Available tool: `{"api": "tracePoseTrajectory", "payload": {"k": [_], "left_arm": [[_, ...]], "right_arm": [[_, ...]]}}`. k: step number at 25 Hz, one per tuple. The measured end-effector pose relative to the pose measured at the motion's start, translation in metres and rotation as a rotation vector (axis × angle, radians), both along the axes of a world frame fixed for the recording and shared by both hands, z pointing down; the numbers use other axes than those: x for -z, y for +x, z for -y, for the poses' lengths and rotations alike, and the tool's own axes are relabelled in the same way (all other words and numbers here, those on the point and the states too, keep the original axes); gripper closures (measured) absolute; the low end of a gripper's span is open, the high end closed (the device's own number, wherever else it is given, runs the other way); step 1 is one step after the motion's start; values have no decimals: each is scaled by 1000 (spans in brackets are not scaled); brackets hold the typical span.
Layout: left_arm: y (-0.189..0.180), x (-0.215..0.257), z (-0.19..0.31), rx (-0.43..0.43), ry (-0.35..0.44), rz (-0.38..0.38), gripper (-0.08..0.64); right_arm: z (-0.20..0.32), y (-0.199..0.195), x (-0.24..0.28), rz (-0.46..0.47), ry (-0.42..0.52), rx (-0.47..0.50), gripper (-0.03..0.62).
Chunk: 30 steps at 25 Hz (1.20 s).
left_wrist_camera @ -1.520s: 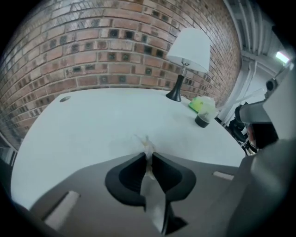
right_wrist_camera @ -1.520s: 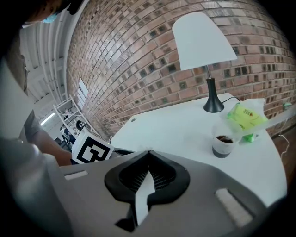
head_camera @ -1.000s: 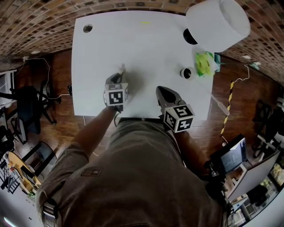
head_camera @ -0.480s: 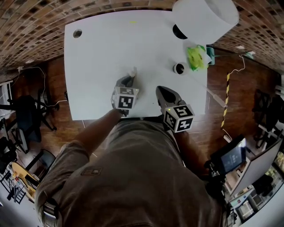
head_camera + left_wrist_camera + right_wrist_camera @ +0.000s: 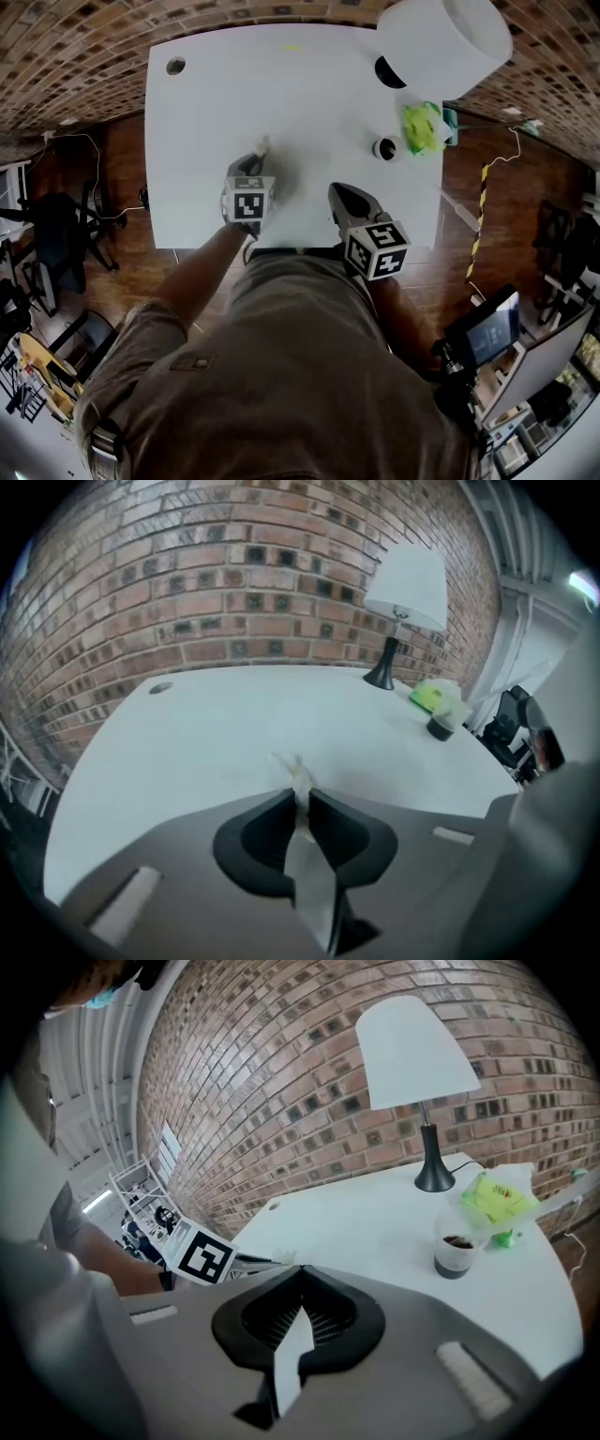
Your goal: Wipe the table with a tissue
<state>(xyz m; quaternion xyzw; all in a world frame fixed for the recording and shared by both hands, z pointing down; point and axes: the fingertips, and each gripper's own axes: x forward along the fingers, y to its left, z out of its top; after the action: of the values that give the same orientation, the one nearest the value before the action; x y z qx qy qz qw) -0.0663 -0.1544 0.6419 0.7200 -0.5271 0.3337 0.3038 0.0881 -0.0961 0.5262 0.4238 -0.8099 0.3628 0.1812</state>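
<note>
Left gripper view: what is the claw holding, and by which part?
A bunched-up tissue, pinched at the tips of the left claw; a small tuft pokes out beyond.

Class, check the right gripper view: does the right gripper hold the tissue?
No, on the right gripper the jaws meet with nothing between them.

- Small crumpled white tissue (image 5: 298,778): pinched in the left claw (image 5: 297,801), twisted tip poking out ahead.
- Smooth white bench (image 5: 309,103): lies beneath the tissue.
</note>
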Motion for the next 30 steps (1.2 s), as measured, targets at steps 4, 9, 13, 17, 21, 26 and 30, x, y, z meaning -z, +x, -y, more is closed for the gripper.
{"api": "tracePoseTrajectory", "payload": {"k": [4, 9, 13, 17, 21, 26, 30], "left_arm": [[-46, -5, -4, 96, -13, 34, 514], [-44, -4, -17, 105, -17, 25, 514], [-7, 1, -36, -6, -31, -1, 514], [37, 4, -68, -152, -42, -27, 514], [61, 3, -97, -237, -71, -52, 514], [67, 1, -116, -266, -96, -68, 514], [63, 1, -123, -249, -107, -83, 425]], "right_arm": [[-1, -6, 4, 4, 5, 14, 581], [-4, -11, 8, 8, 17, 27, 581], [-10, -10, 10, 7, 19, 33, 581], [-18, -8, 10, 5, 27, 31, 581], [-25, -7, 12, 8, 32, 34, 581], [-36, -8, 14, 19, 40, 35, 581], [-41, -7, 13, 31, 49, 41, 581]]}}
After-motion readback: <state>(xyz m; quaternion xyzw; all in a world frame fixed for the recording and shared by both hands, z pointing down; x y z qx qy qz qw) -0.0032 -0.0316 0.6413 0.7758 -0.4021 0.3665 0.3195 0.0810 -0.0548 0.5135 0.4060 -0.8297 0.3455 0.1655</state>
